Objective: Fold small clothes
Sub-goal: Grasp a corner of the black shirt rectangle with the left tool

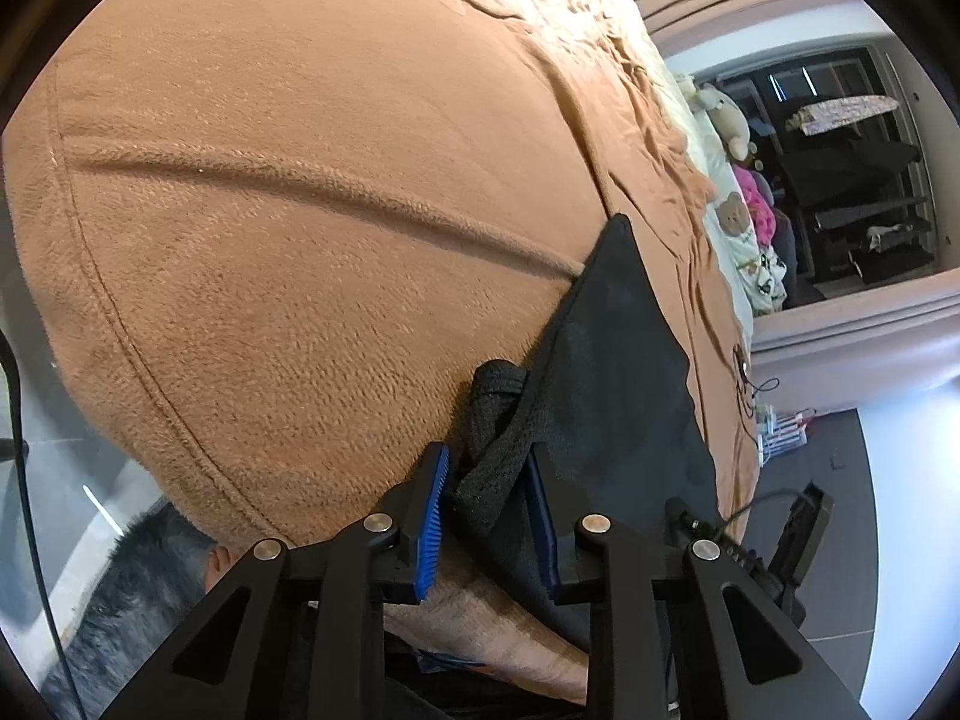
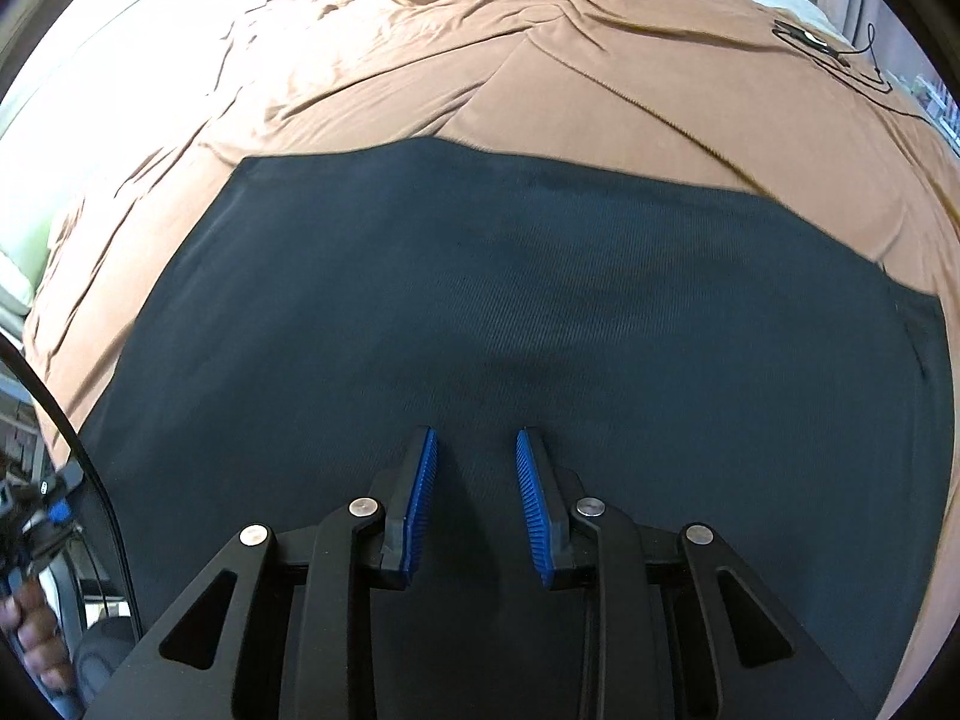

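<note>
A dark, nearly black garment (image 2: 540,276) lies spread flat on a brown fleece blanket (image 2: 540,72) that covers a bed. My right gripper (image 2: 475,435) hovers just over the near part of the cloth, its blue pads (image 2: 420,498) apart with only the flat fabric showing in the gap. In the left wrist view the garment (image 1: 624,360) runs away from me as a narrow dark strip on the blanket (image 1: 300,210). My left gripper (image 1: 487,456) is shut on a bunched black edge of it, and the fabric fills the space between the pads.
A small device with a thin cable (image 2: 804,36) lies on the blanket at the far right. Plush toys (image 1: 726,114) and printed bedding sit at the bed's far end, beside a dark window. A person's hair (image 1: 144,570) and a hand (image 2: 30,630) show at the lower left.
</note>
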